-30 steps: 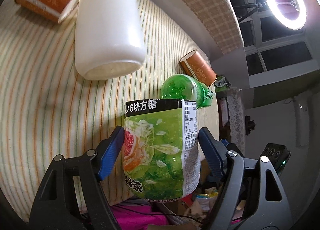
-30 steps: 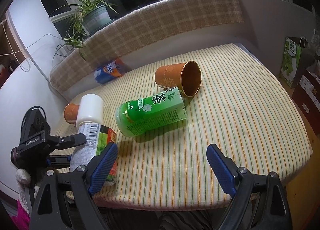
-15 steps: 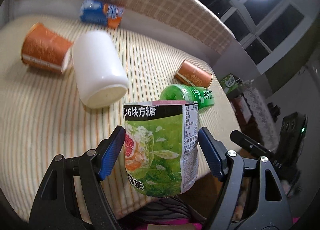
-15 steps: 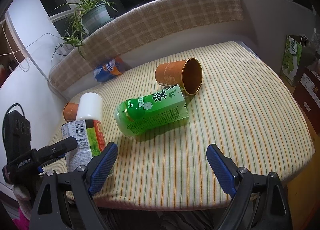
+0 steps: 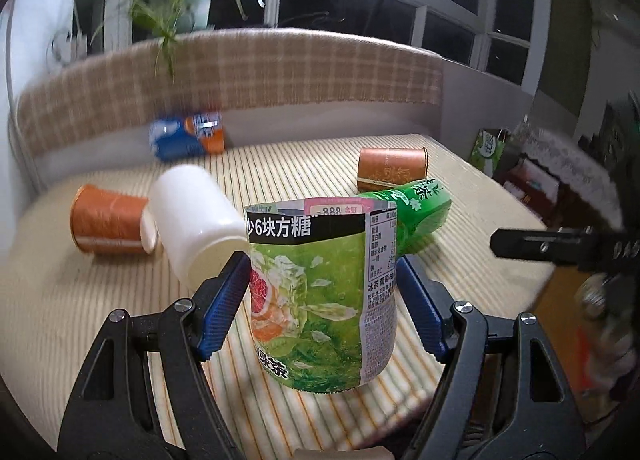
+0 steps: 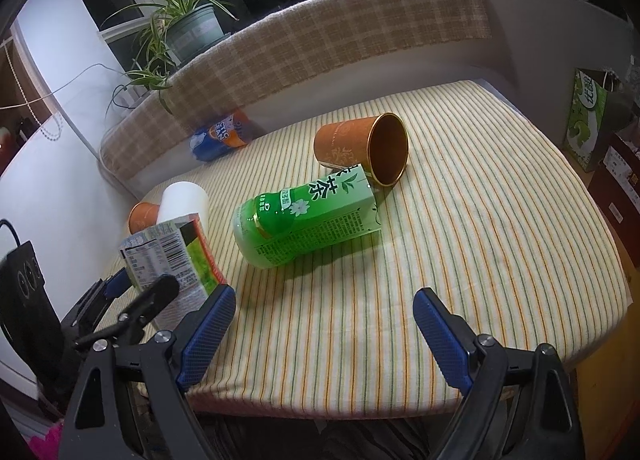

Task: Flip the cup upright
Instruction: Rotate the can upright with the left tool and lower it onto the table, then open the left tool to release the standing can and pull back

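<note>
My left gripper is shut on a green label-wrapped cup and holds it upright, mouth up, just above the striped table's near edge. The same cup shows at the far left in the right wrist view, with the left gripper around it. My right gripper is open and empty over the table's front edge. Other cups lie on their sides: a green tea cup, a brown cup, a white cup and an orange cup.
A blue and orange can lies at the back by the checked cushion. A potted plant stands on the sill. A green box and clutter stand beyond the striped table's right edge.
My left gripper has turned the green label-wrapped cup from a tilted pose to upright and swung level with the table. The right gripper has stayed still and open.
</note>
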Demonstrator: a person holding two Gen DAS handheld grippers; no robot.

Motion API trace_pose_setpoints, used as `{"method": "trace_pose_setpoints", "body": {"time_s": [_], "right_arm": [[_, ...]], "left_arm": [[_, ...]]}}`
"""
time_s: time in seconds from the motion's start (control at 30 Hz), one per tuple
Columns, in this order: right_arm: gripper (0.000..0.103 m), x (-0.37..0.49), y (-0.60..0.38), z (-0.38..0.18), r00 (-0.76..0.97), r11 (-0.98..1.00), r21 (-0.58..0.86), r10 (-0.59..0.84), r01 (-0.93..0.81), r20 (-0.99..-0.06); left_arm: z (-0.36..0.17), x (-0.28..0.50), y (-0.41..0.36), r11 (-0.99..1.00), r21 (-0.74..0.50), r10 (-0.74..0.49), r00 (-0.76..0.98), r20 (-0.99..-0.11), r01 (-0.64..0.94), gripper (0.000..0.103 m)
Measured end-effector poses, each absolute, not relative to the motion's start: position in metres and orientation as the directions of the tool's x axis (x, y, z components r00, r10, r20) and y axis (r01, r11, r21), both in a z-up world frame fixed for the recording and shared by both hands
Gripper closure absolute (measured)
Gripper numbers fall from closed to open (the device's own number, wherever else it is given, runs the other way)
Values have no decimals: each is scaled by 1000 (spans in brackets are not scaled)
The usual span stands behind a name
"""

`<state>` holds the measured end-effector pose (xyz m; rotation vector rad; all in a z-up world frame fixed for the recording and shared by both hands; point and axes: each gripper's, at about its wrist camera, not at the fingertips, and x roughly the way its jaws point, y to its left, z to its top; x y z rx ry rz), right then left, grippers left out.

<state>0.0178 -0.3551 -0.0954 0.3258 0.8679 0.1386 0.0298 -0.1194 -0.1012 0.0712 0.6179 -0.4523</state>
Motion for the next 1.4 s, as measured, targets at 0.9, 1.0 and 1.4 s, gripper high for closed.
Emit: {"method": "trace_pose_setpoints", "body": {"time_s": [0.9, 1.0, 1.4], "right_arm": [[11, 18, -342, -93, 634, 941, 338, 273, -20, -724], [11, 17, -340, -92, 636, 942, 335, 272, -22, -722], [11, 14, -338, -92, 636, 943, 330, 277, -37, -720]], "left_arm": [[-113, 8, -104, 886, -39, -405, 732, -547, 461, 26], [-113, 6, -102, 886, -46, -408, 727, -552, 462, 25], [-120, 7, -92, 871, -124, -441, 646, -623, 475, 14]]}}
